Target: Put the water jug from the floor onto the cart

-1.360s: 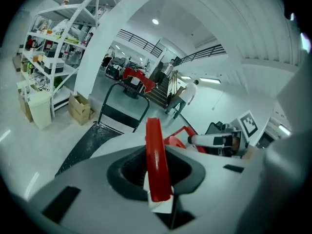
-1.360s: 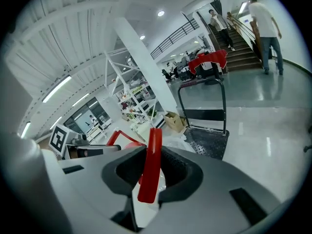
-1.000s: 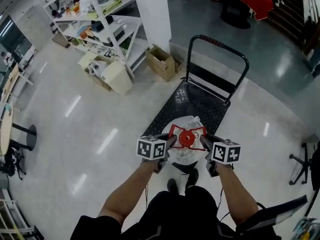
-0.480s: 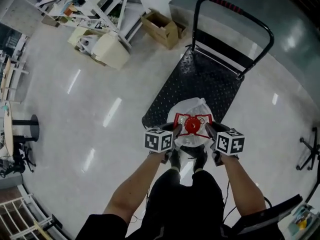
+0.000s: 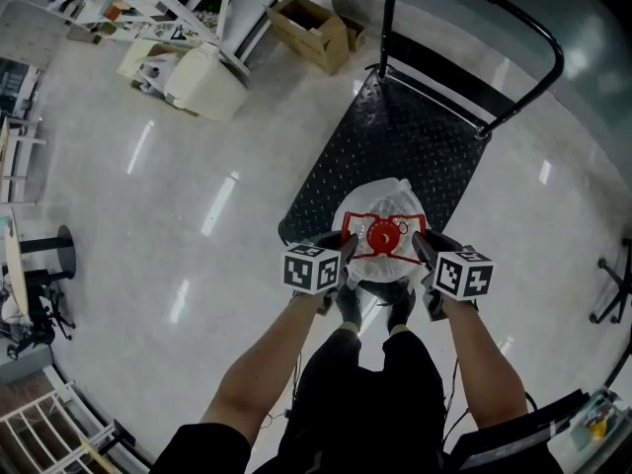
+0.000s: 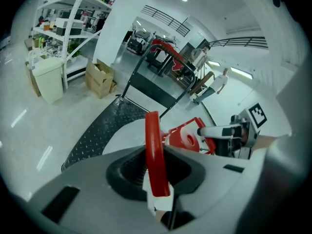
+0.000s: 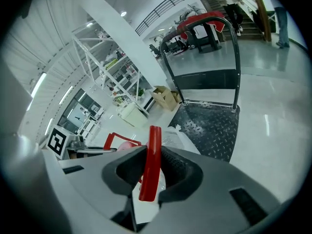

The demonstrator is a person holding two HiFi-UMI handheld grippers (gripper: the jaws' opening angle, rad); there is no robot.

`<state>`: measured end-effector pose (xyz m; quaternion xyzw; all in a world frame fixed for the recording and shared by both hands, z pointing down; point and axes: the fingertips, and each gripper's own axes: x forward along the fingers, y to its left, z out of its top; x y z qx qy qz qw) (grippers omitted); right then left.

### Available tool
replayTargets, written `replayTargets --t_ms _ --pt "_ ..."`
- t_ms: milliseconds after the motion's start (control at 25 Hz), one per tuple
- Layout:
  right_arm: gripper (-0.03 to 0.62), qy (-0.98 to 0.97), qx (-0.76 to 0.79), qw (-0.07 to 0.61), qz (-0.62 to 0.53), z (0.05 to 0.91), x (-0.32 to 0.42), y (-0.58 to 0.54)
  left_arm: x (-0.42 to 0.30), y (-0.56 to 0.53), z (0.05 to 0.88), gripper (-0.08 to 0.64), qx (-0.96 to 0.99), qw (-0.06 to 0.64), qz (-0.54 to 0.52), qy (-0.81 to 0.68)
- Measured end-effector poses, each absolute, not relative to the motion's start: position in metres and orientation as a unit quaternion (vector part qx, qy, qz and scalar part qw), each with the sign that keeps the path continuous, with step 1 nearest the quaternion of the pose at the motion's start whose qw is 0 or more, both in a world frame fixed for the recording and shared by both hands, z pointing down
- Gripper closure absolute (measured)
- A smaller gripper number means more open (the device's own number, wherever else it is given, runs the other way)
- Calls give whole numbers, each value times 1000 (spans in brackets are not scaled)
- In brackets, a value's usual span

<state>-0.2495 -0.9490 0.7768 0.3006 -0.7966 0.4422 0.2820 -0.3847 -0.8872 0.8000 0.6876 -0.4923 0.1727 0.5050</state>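
Water jug (image 5: pixel 387 203), red handle (image 5: pixel 357 248) in left gripper (image 5: pixel 346 252) and right gripper (image 5: pixel 419 249), by cart (image 5: pixel 395 146).

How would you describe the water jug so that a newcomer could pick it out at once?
Start at the black diamond-plate cart with the hoop handle, on the pale floor. Over its near end is the water jug, a pale rounded body. Nothing nearby shares its red cap and red handle frame, which the left gripper and right gripper clamp from either side.

Two tools, left tool (image 5: pixel 346 245) and right tool (image 5: pixel 421 247), one water jug (image 5: pixel 379 210), one cart (image 5: pixel 395 151), one cardboard box (image 5: pixel 314 28)
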Motion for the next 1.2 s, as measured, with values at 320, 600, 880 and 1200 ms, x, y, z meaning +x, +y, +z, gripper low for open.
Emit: replayTargets --t_ms 320,600,880,1200 --pt "495 -801 284 287 442 785 -243 -935 -393 -872 810 449 690 478 196 -507" --pt "459 -806 301 301 413 768 -239 -939 -420 -862 791 362 687 449 220 -528" --pt "459 -839 346 221 359 649 -225 -961 -435 -881 655 362 739 352 124 -561" --pt "463 -899 346 107 245 468 -219 -947 -400 -881 458 364 823 191 6 -534"
